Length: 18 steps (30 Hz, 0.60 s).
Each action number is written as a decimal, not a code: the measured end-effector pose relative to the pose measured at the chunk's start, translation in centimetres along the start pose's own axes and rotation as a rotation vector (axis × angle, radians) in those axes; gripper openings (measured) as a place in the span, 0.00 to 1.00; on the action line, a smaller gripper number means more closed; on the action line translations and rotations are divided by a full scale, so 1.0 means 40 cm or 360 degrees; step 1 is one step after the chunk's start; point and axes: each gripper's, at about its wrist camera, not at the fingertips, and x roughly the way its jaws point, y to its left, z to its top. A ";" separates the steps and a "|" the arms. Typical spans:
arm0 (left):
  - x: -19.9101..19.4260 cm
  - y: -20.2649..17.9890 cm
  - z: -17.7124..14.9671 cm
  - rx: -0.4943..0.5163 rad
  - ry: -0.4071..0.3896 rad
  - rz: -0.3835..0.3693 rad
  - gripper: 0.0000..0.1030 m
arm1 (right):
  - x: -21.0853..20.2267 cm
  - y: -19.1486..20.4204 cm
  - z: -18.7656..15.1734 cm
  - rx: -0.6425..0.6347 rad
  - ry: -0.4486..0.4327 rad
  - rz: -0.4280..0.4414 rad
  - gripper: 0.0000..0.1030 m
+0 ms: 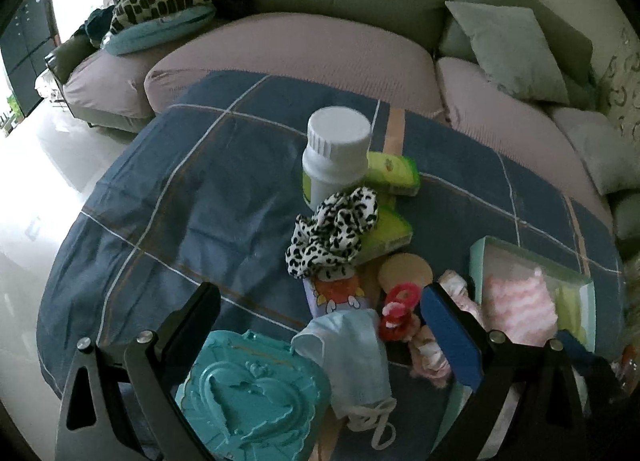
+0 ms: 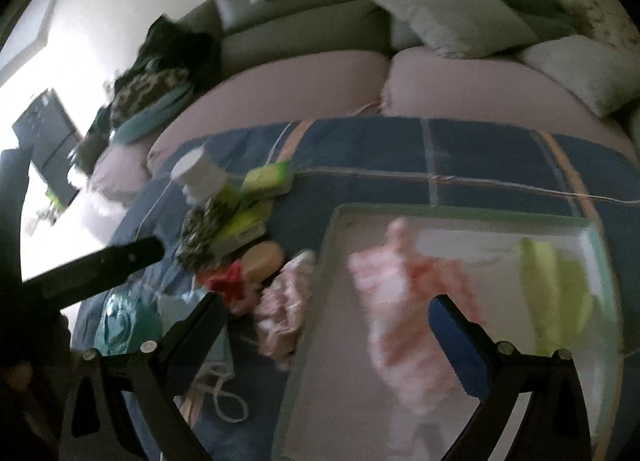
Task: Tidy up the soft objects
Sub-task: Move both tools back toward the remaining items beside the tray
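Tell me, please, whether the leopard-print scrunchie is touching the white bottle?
Touching. In the left wrist view the leopard-print scrunchie overlaps the base of the white bottle with no cloth showing between them.

Dim room, left-side window glare; right view motion-blurred; fisheye-bent edges

- The left gripper (image 1: 320, 309), a black two-finger tool with a blue pad on its right finger, has its jaws spread wide with nothing clamped between them.
- The right gripper (image 2: 324, 321), of the same black build with a blue pad on its right finger, likewise stands wide apart and empty.
- In the right wrist view, one black finger of the left gripper juts in from the left.
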 end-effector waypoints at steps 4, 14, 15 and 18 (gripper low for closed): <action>0.020 0.012 -0.003 -0.0033 0.0046 0.0017 0.97 | 0.044 0.047 -0.016 -0.0088 0.0070 0.0022 0.88; 0.046 0.046 -0.003 -0.0099 0.0089 0.0037 0.97 | 0.136 0.072 -0.020 -0.0152 0.0140 0.0058 0.67; 0.048 0.048 -0.003 -0.0106 0.0094 0.0031 0.97 | 0.138 0.070 -0.021 -0.0146 0.0147 0.0054 0.66; 0.051 0.049 -0.005 -0.0107 0.0098 0.0016 0.97 | 0.150 0.063 -0.021 -0.0127 0.0162 0.0062 0.61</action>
